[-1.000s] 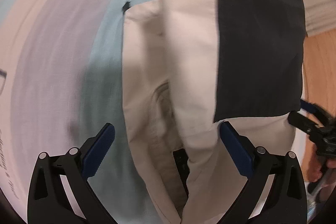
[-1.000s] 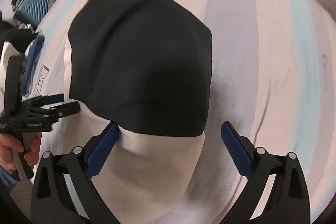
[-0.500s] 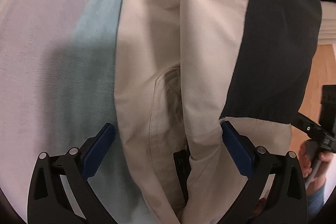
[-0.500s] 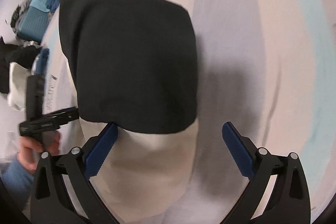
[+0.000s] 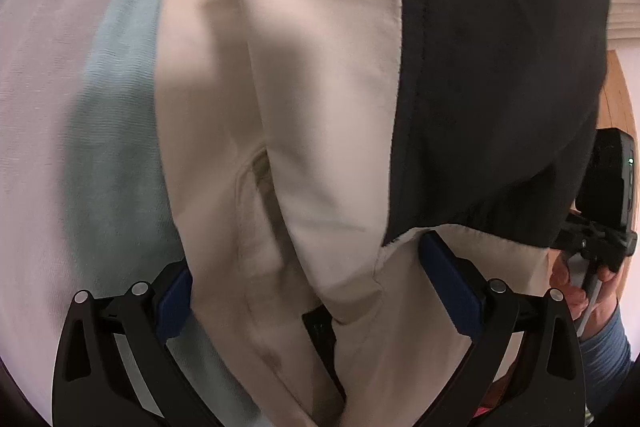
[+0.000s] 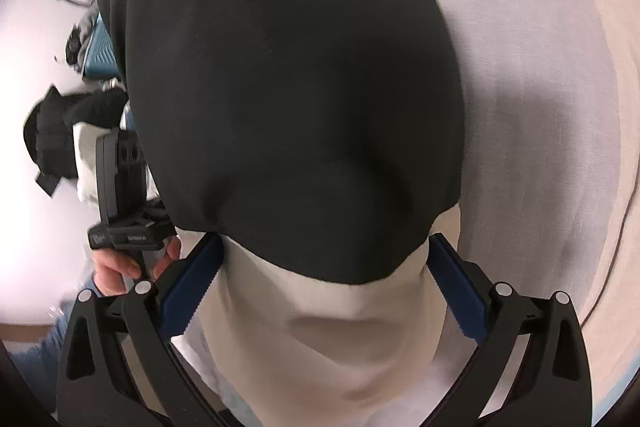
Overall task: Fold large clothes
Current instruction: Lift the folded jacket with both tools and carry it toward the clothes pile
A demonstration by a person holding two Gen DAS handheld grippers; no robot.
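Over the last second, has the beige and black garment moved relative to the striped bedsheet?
Yes. In the left wrist view the garment now covers more of the blue stripe on the bedsheet, hanging larger and nearer between the fingers.

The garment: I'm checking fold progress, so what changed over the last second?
The garment fills more of both views, so it and the grippers drew closer. Left gripper and right gripper stayed wide open around the cloth; the striped sheet stayed beneath.

garments: 1 beige-and-black garment (image 5: 320, 107) | grippers: 2 – left gripper (image 5: 316, 291), right gripper (image 6: 324, 283) | striped sheet (image 5: 48, 107): 1
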